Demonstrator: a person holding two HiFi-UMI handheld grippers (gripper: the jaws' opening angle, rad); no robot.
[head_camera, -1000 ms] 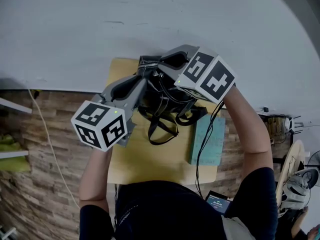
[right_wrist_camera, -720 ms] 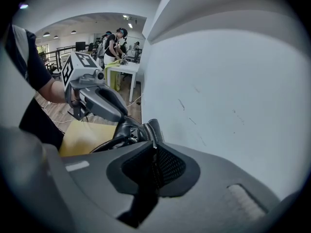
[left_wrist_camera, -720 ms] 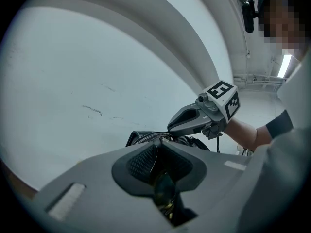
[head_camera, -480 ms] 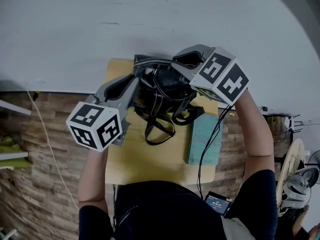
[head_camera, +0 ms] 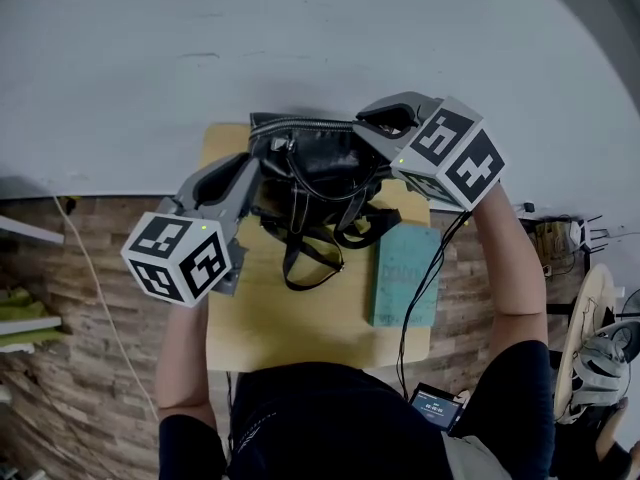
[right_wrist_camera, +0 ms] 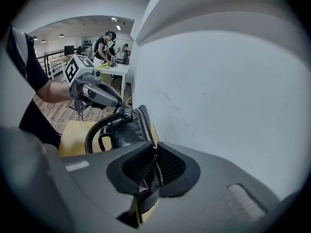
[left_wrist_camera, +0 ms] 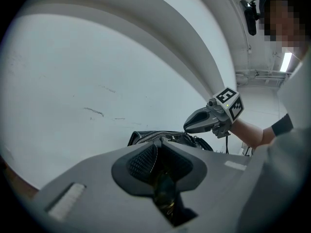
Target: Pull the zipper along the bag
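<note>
A black leather bag [head_camera: 315,173] stands on a small wooden table [head_camera: 300,318] against the white wall, its straps [head_camera: 305,258] hanging toward me. My left gripper [head_camera: 252,173] is shut on the bag's left end. In the left gripper view its pads [left_wrist_camera: 141,161] pinch a dark, brassy fitting [left_wrist_camera: 165,193]. My right gripper [head_camera: 372,128] sits at the bag's top right. In the right gripper view the zipper teeth [right_wrist_camera: 144,125] run straight into the right gripper [right_wrist_camera: 154,166], which is shut on the zipper pull [right_wrist_camera: 143,186].
A teal book [head_camera: 405,273] lies on the table's right side with a black cable [head_camera: 420,298] hanging over it. The wall [head_camera: 320,48] is right behind the bag. Wood floor surrounds the table. A person [right_wrist_camera: 104,47] stands at a far white table.
My right gripper has slid to the right along the bag's top. The left gripper has kept its hold on the bag's left end.
</note>
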